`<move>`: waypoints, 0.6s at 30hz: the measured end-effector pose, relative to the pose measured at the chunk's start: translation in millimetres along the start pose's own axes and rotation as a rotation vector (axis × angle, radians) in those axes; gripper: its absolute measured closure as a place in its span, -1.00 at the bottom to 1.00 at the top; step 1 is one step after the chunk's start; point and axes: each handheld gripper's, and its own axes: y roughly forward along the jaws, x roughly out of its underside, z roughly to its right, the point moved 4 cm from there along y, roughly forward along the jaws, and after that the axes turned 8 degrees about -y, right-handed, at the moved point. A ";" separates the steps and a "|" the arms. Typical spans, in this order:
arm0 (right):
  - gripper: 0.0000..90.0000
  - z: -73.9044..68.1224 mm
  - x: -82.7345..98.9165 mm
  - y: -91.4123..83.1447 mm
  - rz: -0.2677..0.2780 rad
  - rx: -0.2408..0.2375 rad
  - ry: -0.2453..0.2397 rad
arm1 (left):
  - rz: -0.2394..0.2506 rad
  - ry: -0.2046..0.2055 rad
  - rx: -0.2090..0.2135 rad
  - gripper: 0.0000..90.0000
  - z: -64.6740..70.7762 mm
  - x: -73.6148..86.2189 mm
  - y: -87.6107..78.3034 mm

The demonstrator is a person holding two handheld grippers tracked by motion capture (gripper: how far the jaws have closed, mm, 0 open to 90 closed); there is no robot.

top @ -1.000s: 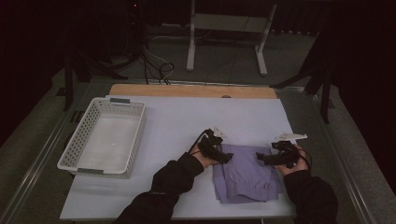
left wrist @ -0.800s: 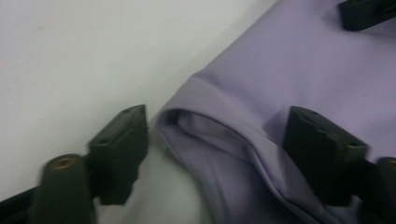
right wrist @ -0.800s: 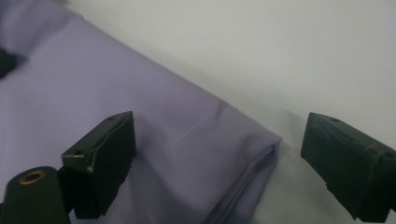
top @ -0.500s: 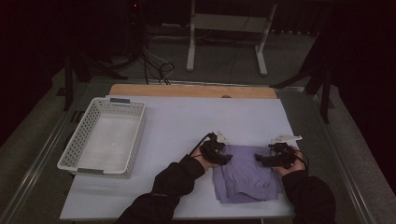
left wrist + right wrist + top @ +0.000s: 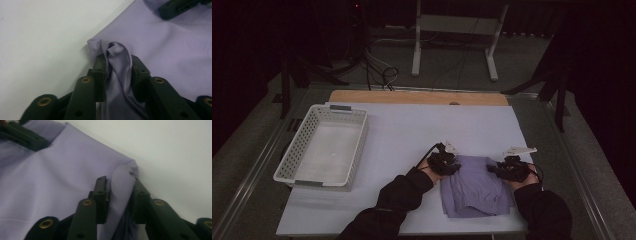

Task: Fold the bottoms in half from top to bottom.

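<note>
the white worktop (image 5: 412,135) carries an empty basket (image 5: 323,146) at its left edge and a folded lilac garment (image 5: 474,187) near the front right corner. left gripper (image 5: 117,67) and right gripper (image 5: 120,187) have just been closing, jaws now clamped on its two far corners. grasp looks done; folding or moving remains.

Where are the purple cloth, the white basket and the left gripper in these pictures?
purple cloth (image 5: 474,187): high view, middle of the folded fabric.
white basket (image 5: 354,145): high view, its right wall.
left gripper (image 5: 117,67): left gripper view, between its jaws, which pinch a cloth corner.
</note>
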 end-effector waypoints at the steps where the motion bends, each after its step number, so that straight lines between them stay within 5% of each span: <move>1: 0.71 -1.9 -0.1 0.0 0.004 -0.009 0.005 | -0.002 0.009 -0.006 0.64 1.0 0.1 0.1; 6: 0.88 -1.4 0.5 -1.1 0.023 -0.012 0.012 | 0.008 0.019 0.002 0.88 4.4 -0.9 -0.4; 18: 0.90 -6.2 -10.2 -14.3 0.070 -0.025 0.014 | 0.083 0.032 0.037 0.91 16.5 -9.9 -20.1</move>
